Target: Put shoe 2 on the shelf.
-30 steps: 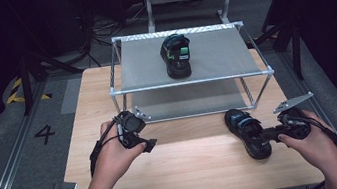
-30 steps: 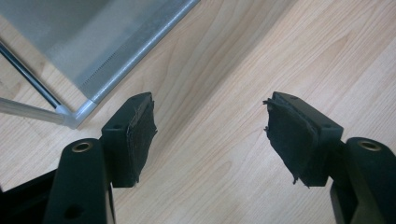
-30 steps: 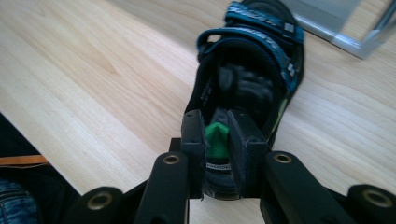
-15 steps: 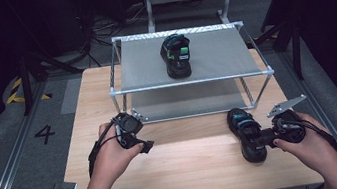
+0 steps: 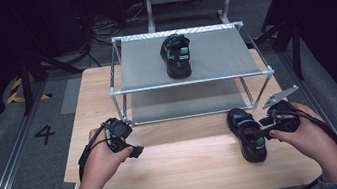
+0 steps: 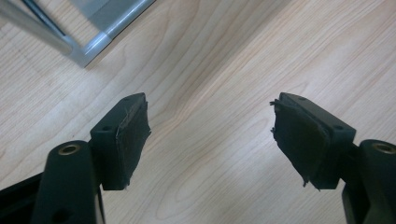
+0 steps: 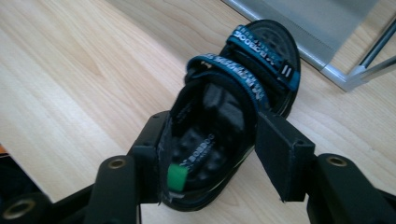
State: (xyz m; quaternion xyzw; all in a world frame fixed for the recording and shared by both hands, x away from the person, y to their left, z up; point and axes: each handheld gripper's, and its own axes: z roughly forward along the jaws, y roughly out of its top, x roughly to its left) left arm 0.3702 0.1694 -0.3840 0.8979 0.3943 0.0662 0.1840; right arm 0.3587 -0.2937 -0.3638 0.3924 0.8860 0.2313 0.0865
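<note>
A: What is changed from a second ago?

B: The sandal (image 5: 247, 133) on the wooden table (image 5: 188, 172) is seen set down flat near the shelf's right front leg; earlier it was gripped by the right gripper (image 5: 263, 133). The left gripper (image 5: 134, 147) is seen slightly lower and closer to the shelf's left front corner.

A: How many of each thing are counted?

B: One table, one two-tier metal shelf (image 5: 190, 82), two black sandals with blue straps, and two grippers are counted. The second sandal (image 5: 177, 55) is placed on the shelf's top tier, toward the back.

A: How are the jaws described?

B: The right gripper's jaws have just been opening. In the right gripper view the sandal's (image 7: 229, 116) heel end is found between them: the left pad seems to rest against its side, a small gap is visible at the right pad, so it is released. The left gripper's (image 6: 210, 135) jaws have just been opening too; they are spread wide over bare wood, and nothing is held.
</note>
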